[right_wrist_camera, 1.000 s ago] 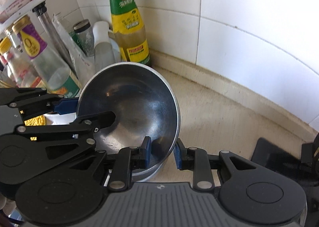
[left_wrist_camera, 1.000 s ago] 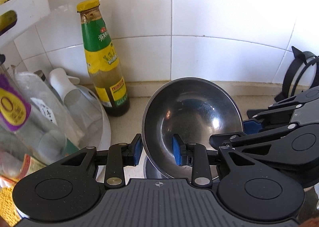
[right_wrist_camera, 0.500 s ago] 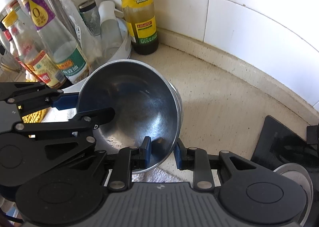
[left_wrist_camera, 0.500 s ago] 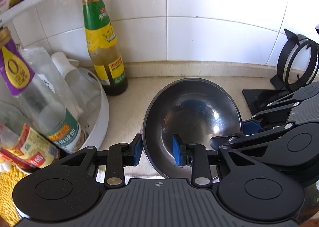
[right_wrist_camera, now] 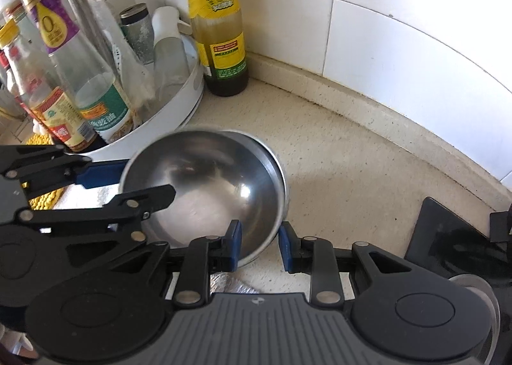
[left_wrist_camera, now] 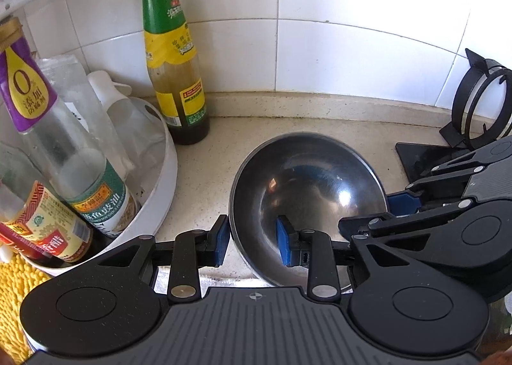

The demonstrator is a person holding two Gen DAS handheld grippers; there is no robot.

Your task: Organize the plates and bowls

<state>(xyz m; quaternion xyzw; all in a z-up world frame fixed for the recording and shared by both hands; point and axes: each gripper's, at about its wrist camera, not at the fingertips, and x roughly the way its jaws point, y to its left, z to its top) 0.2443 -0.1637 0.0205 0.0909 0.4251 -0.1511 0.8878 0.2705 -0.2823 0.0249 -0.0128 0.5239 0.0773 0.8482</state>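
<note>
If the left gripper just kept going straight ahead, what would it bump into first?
Its fingers already straddle the rim of the steel bowl, so the left gripper would push deeper onto the bowl first. Beyond it lie the counter and the white tiled wall; depth is hard to judge.

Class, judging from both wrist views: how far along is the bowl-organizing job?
Done: nothing clearly stored. In hand: both grippers, left and right, straddle the rim of the steel bowl, tilted over the counter. Left: setting it down; a second bowl seems to lie beneath it.
</note>
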